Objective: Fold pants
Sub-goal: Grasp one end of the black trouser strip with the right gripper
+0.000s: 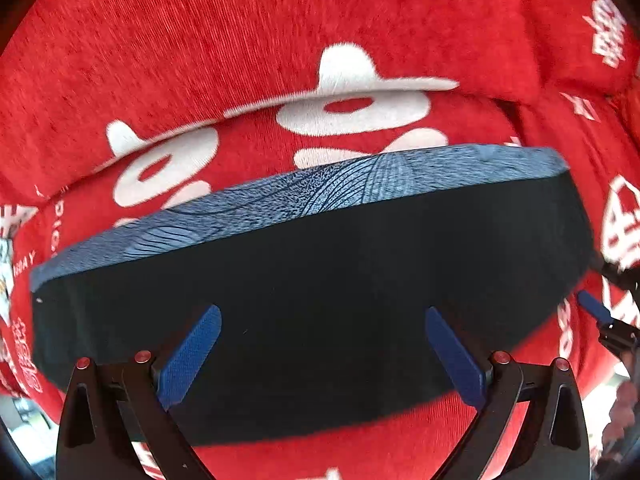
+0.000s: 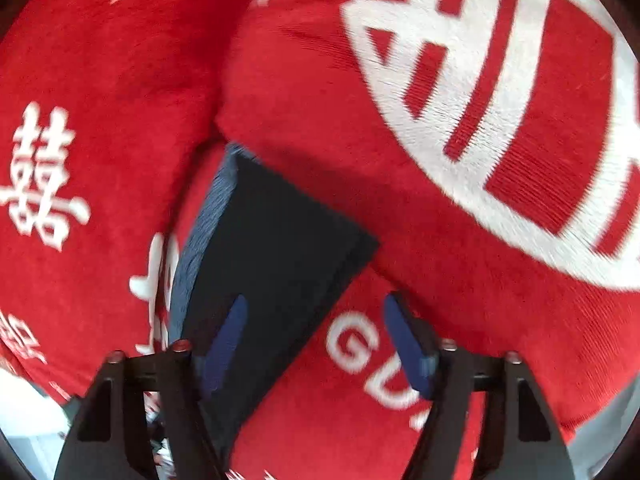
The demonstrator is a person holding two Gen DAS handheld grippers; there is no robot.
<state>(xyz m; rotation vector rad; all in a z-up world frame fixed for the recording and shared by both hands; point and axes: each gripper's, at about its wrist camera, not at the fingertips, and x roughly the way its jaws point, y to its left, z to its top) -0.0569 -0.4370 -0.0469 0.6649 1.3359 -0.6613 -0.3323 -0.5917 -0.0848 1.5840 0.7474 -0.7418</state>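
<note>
Looking at the pants, I see a compact dark bundle with a blue patterned band along its far edge, lying flat on the red blanket with the white printed characters. To me it seems folded at least once already, because the shape is short and thick and the edges are straight, so I judge the task is close to finished or waits for one last fold. My left gripper hangs over the near edge of the bundle, its blue fingers spread wide and holding nothing; I think I keep them apart so that they can take the cloth at the edge. My right gripper is also wide and empty, over the corner of the pants at the other end; one finger is above the dark cloth and the other above the blanket, so the side edge runs between them. This picture is blurred, so I cannot tell if a finger touches the cloth. The blanket makes soft ridges around the bundle, which may catch an edge if I slide the fingers under it.
</note>
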